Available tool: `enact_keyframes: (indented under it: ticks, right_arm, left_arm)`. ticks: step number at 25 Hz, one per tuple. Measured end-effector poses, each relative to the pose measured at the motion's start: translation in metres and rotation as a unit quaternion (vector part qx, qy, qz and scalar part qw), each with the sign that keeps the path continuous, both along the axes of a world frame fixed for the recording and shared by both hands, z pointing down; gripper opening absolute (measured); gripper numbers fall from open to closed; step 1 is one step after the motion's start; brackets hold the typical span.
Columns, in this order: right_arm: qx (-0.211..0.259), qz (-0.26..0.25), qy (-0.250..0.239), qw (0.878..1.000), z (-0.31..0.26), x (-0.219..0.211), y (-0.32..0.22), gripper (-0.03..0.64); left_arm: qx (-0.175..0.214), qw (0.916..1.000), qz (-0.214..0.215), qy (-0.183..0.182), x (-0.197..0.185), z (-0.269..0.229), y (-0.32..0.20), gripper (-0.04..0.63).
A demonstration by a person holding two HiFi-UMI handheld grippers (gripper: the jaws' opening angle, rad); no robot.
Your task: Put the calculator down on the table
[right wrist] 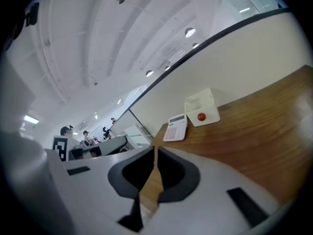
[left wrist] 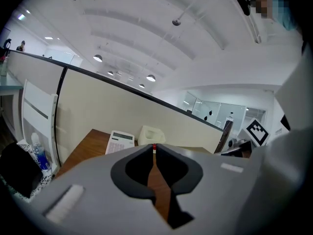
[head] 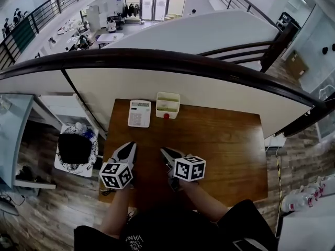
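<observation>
The white calculator (head: 139,113) lies flat on the brown table (head: 225,145) at its far left, by the partition wall; it also shows as the calculator (left wrist: 120,141) and the calculator (right wrist: 176,128) in the two gripper views. My left gripper (head: 129,147) hovers over the table's near left part, well short of the calculator, its jaws shut with nothing between them. My right gripper (head: 164,151) is beside it, also shut and empty. Both point toward the far edge.
A white open box (head: 168,104) with a red round piece (head: 166,116) at its front stands just right of the calculator. A white partition with a dark rail (head: 172,61) runs behind the table. A stool with a black bag (head: 75,148) stands left of the table.
</observation>
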State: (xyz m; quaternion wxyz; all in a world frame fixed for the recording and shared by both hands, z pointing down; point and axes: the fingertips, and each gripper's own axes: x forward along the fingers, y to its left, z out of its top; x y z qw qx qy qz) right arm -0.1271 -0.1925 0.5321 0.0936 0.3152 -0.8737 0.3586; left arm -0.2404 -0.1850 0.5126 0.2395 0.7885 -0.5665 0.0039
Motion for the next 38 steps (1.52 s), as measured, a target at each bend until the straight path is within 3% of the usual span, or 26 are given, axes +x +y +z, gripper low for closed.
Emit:
enact_keyframes:
  ticks: [21, 38]
  right_arm:
    - [0.035, -0.084, 0.027, 0.995, -0.007, 0.095, 0.082, 0.018]
    - [0.032, -0.104, 0.046, 0.993, 0.013, 0.13, 0.121, 0.014]
  left_arm:
    - [-0.012, 0.9981, -0.058, 0.02, 0.104, 0.004, 0.112, 0.012]
    - [-0.023, 0.9957, -0.086, 0.026, 0.141, 0.022, 0.167, 0.012]
